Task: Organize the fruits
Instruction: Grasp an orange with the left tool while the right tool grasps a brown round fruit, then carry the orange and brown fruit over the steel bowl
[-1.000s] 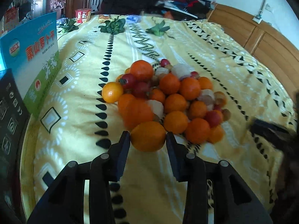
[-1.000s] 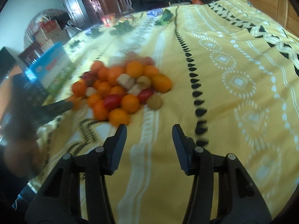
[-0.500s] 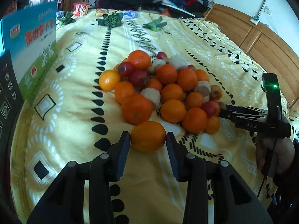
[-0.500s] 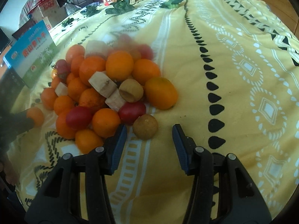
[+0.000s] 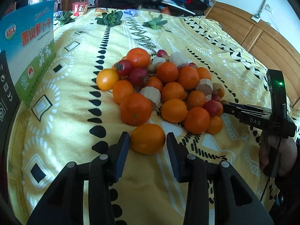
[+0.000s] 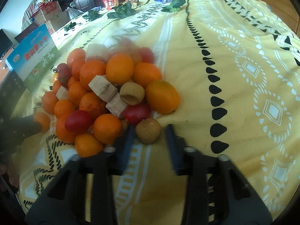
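Note:
A heap of oranges, red cherry tomatoes, pale cut chunks and small brown fruits lies on a yellow patterned cloth. My left gripper is shut on an orange at the near edge of the heap. My right gripper is open, its jaws on either side of a small brown round fruit at the heap's near edge. The right gripper also shows in the left wrist view, reaching the heap from the right.
A blue and green box stands at the left, a dark box beside it. Leafy greens and packets lie at the far end. A wooden headboard runs along the right.
My left gripper has drawn the orange back a little from the heap. My right gripper has moved forward to the heap and now straddles the small brown fruit.

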### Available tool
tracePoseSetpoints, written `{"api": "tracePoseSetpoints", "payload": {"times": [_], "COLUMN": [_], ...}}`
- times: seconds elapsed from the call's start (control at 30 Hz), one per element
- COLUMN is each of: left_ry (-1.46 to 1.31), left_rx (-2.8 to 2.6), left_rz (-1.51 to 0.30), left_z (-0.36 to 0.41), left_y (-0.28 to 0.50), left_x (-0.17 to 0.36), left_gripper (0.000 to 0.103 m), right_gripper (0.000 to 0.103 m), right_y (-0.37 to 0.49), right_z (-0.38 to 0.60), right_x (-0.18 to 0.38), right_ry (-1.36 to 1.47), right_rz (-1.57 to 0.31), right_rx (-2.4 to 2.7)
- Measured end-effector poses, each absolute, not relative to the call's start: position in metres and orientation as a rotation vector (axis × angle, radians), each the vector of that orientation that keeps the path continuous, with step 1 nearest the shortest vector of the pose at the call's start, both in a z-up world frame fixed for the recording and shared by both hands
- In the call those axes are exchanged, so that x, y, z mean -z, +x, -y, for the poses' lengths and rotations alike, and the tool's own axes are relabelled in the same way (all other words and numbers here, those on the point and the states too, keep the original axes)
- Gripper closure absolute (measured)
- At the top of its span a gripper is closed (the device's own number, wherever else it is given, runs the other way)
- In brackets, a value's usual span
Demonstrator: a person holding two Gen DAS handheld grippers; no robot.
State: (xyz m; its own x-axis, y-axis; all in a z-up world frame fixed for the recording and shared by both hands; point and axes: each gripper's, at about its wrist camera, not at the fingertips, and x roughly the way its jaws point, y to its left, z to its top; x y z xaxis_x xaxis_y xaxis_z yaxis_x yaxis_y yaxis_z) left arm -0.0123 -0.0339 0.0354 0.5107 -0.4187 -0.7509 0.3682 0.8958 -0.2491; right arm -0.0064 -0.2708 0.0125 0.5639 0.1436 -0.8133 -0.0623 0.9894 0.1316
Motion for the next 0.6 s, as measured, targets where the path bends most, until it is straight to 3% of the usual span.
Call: {"api": "tracePoseSetpoints", "payload": {"times": [0.47, 0.6], "left_ry": [-0.079, -0.079], "left_rx": [0.427, 0.477], "left_rz": [-0.717, -0.779], "left_z": [-0.011, -0.018], "left_y": [-0.039, -0.042], "left_x": [-0.126, -0.121], "left_gripper": [0.066, 0.066], "right_gripper": [0.076, 0.076], "right_y": [-0.039, -0.048], "right_z": [0.231, 0.220], "right_x": [-0.099, -0.123], "right_ry": [0.071, 0.087], "right_rz": [-0.792, -0.738], "right_rx": [-0.185, -0.217]}}
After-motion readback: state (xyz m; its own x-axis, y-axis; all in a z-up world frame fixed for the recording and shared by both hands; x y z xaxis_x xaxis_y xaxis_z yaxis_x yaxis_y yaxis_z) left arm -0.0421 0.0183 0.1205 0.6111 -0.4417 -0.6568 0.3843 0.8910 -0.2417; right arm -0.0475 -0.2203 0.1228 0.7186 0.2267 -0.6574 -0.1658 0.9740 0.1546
